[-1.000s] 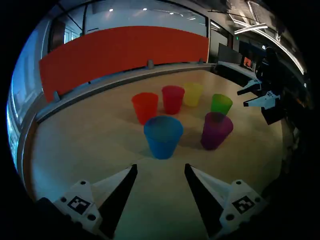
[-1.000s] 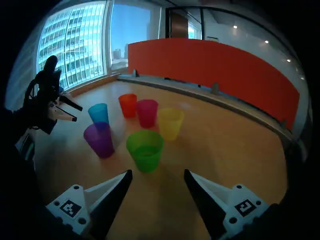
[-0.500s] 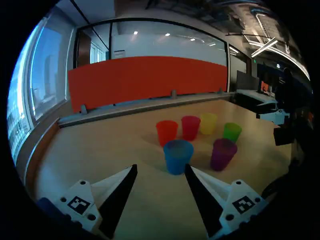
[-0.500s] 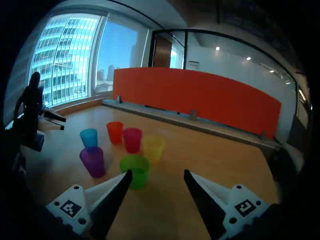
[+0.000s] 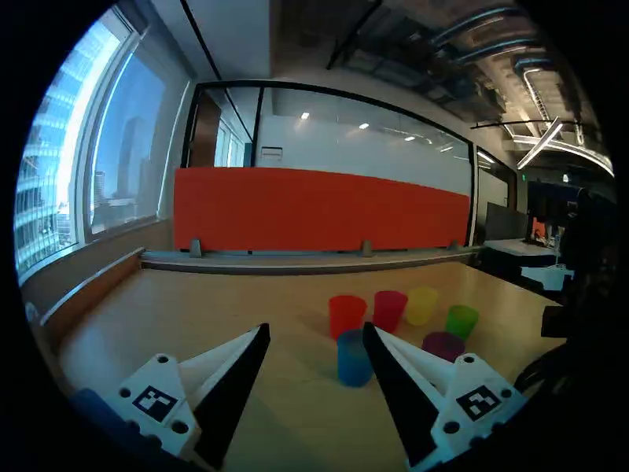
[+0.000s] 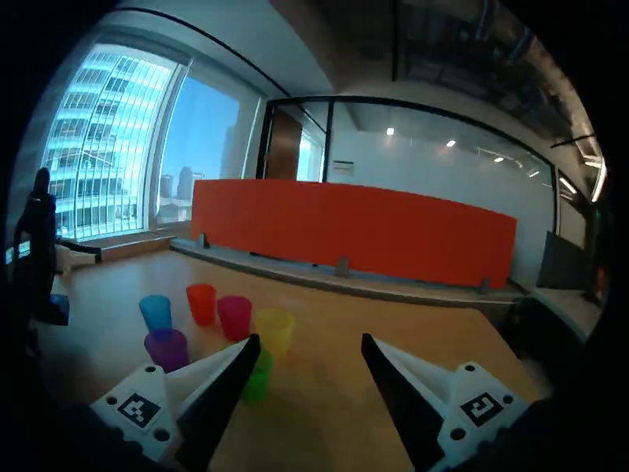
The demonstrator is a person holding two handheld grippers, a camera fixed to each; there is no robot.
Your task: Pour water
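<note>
Left tool (image 5: 315,327) apart, right tool (image 6: 309,337) apart, blue cup (image 5: 353,359) upright on table (image 5: 196,315)

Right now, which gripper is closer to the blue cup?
Left. The blue cup sits just ahead of the left gripper, jaws open. From the right gripper it lies farther off, to its left, behind the purple cup.

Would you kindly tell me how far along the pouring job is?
Nothing looks done: all six cups stand upright on the table. Nothing is in hand; the left gripper and right gripper are open and empty. Picking up a cup and pouring is left.
</note>
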